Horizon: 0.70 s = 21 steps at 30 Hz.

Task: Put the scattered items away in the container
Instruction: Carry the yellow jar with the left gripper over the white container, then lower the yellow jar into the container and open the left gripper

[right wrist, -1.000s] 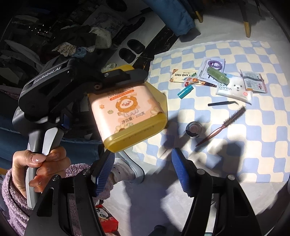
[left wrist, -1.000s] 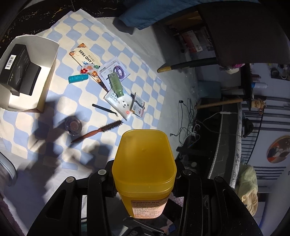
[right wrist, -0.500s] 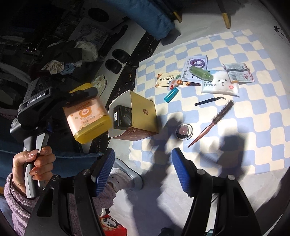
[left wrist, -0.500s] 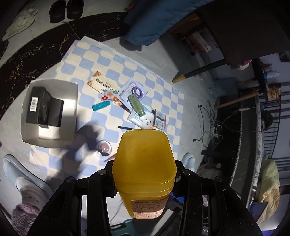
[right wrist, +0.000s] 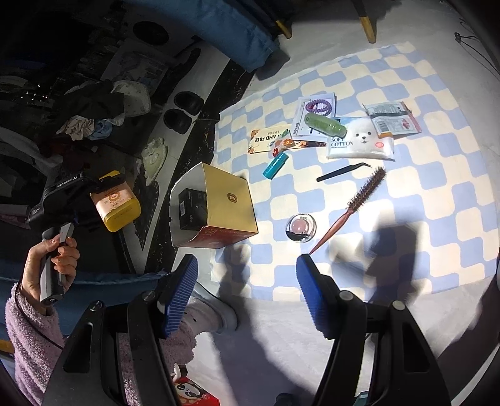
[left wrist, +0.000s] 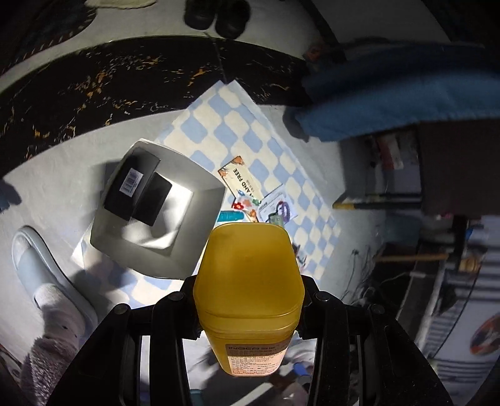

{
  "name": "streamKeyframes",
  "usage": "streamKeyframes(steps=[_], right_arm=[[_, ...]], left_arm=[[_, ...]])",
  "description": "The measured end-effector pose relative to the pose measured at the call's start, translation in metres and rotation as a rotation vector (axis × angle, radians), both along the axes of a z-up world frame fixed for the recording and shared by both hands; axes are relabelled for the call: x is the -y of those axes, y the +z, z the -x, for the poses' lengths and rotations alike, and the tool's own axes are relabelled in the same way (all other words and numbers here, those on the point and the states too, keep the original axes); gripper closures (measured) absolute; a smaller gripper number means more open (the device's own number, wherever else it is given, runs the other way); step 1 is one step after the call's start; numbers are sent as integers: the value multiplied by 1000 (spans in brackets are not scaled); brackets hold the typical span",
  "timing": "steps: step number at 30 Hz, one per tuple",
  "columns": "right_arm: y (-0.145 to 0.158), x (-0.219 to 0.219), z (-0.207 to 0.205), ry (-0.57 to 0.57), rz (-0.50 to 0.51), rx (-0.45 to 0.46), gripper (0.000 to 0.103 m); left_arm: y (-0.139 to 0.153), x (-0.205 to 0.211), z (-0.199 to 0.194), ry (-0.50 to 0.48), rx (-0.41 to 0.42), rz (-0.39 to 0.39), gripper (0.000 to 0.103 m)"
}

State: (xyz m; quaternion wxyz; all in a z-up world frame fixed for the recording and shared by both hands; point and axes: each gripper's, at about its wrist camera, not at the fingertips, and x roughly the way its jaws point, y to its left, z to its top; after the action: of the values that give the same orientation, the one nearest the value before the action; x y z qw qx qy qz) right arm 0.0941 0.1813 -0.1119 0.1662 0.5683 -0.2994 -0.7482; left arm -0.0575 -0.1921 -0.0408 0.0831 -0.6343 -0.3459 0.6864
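Note:
My left gripper (left wrist: 248,299) is shut on a yellow wipes tub (left wrist: 248,281) and holds it high above the floor, left of the open cardboard box (left wrist: 150,218); the tub also shows in the right wrist view (right wrist: 117,203). The box (right wrist: 218,209) holds a black carton (left wrist: 131,184). My right gripper (right wrist: 247,281) is open and empty above the mat's near edge. On the checkered mat (right wrist: 406,193) lie a hairbrush (right wrist: 353,209), a compact (right wrist: 300,228), tweezers (right wrist: 342,170), a teal tube (right wrist: 275,165), a green bottle (right wrist: 325,123), a cotton pack (right wrist: 359,142), a sachet (right wrist: 392,121) and cards (right wrist: 270,139).
A slippered foot (left wrist: 47,274) stands left of the box. Black shoes (right wrist: 182,111) and a clothes pile (right wrist: 93,115) lie beyond the mat. A blue cushion (left wrist: 390,93) and chair legs (right wrist: 367,22) are at the far side.
My left gripper has lifted the tub higher and swung left, off the mat to beside the box. The right gripper has pulled back a little and stayed open.

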Motion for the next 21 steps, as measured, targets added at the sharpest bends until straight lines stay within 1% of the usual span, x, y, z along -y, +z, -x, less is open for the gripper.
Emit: streamKeyframes(steps=[2, 5, 7, 9, 13, 16, 18, 21], right_arm=[[-4, 2, 2, 0, 5, 12, 36], [-10, 4, 2, 9, 1, 30, 36], [-14, 4, 2, 10, -7, 39, 36], [-16, 1, 1, -2, -8, 47, 36], [-18, -7, 1, -32, 7, 58, 36], [-16, -13, 1, -46, 7, 59, 36], [-14, -15, 1, -47, -4, 57, 36], [-13, -14, 0, -34, -25, 55, 36]], left_arm=[[-3, 9, 0, 18, 9, 69, 64], [-8, 7, 2, -3, 24, 203, 64], [-17, -7, 8, -76, 48, 300, 64], [-25, -25, 14, -130, 67, 362, 64], [-35, -49, 27, -154, 85, 390, 64], [-38, -56, 32, -146, 100, 400, 64], [-41, -54, 35, -116, 108, 388, 64], [-47, -52, 35, -97, 78, 351, 64]])
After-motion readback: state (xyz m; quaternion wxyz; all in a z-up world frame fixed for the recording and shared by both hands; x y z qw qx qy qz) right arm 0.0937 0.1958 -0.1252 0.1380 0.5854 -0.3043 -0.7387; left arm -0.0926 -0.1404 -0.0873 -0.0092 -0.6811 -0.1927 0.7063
